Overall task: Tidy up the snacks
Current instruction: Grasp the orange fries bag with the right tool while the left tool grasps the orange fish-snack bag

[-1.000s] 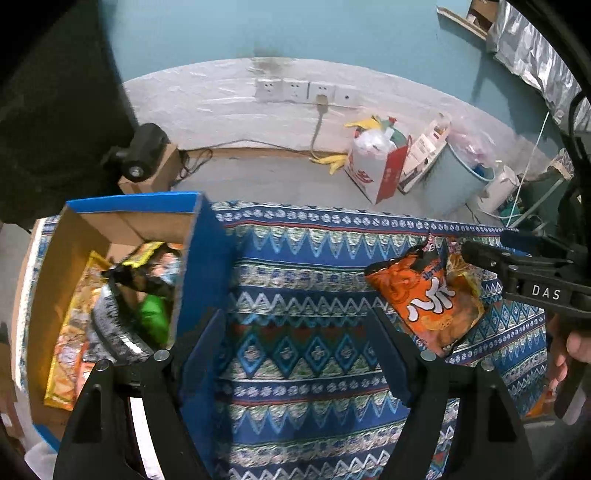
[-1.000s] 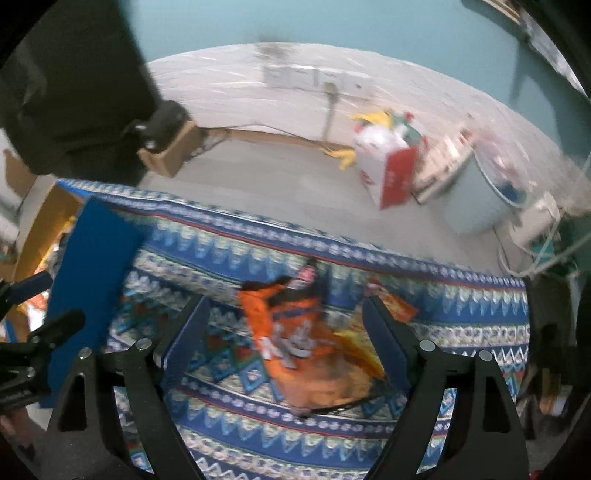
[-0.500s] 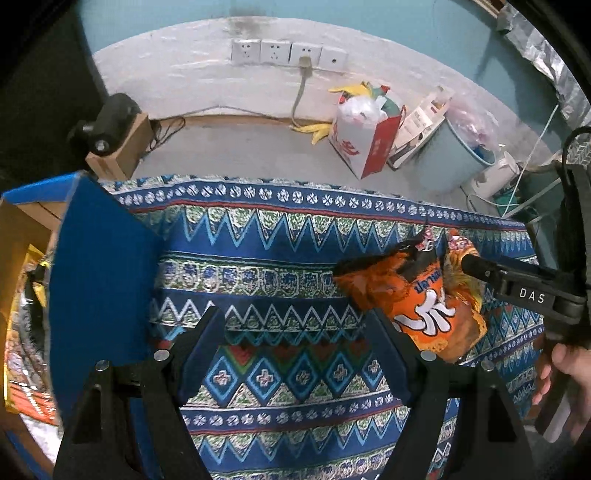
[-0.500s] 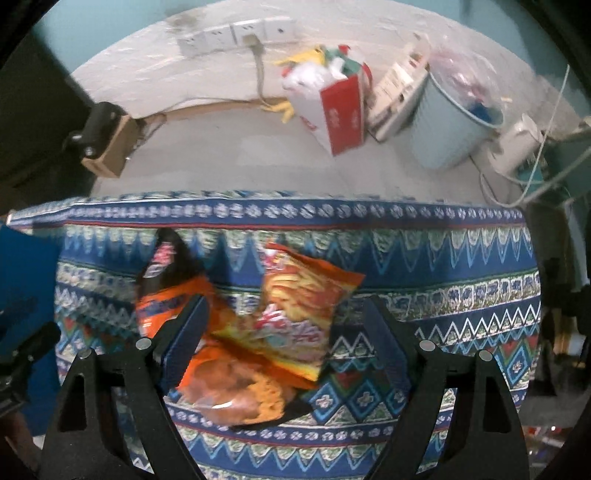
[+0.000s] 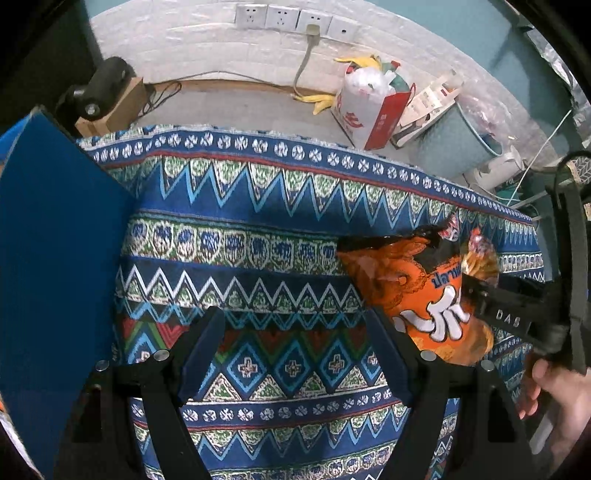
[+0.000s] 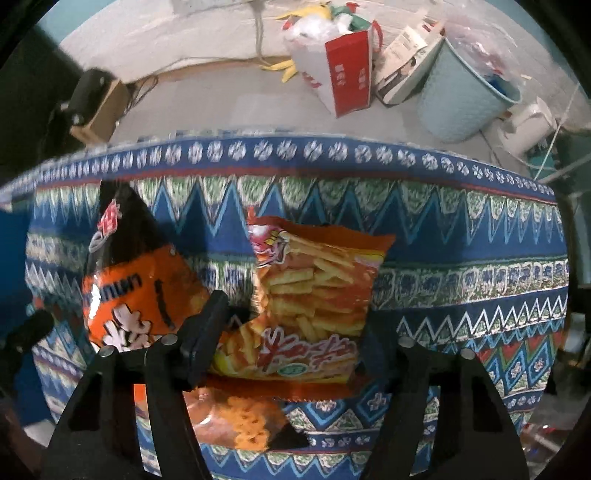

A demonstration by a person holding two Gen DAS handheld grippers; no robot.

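An orange snack bag (image 5: 417,284) lies on the patterned blue tablecloth (image 5: 258,229) at the right. A red-and-yellow fries bag (image 6: 314,295) lies partly over it (image 6: 140,291) in the right wrist view. My right gripper (image 6: 291,328) is open, with the fries bag between its fingers, which are not closed on it. It shows from the side in the left wrist view (image 5: 509,314), over the bags. My left gripper (image 5: 295,354) is open and empty above the cloth, left of the orange bag. A blue box flap (image 5: 55,258) stands at the left.
Beyond the table's far edge the floor holds a red-and-white paper bag (image 5: 369,107), a light blue bin (image 5: 458,140), a small cardboard box with a black device (image 5: 107,92) and a white kettle (image 6: 528,125). Wall sockets (image 5: 295,18) sit above.
Both grippers have swung right, away from the open box, whose inside has left view. The right gripper has come down over the two bags, its fingers now around the fries bag.
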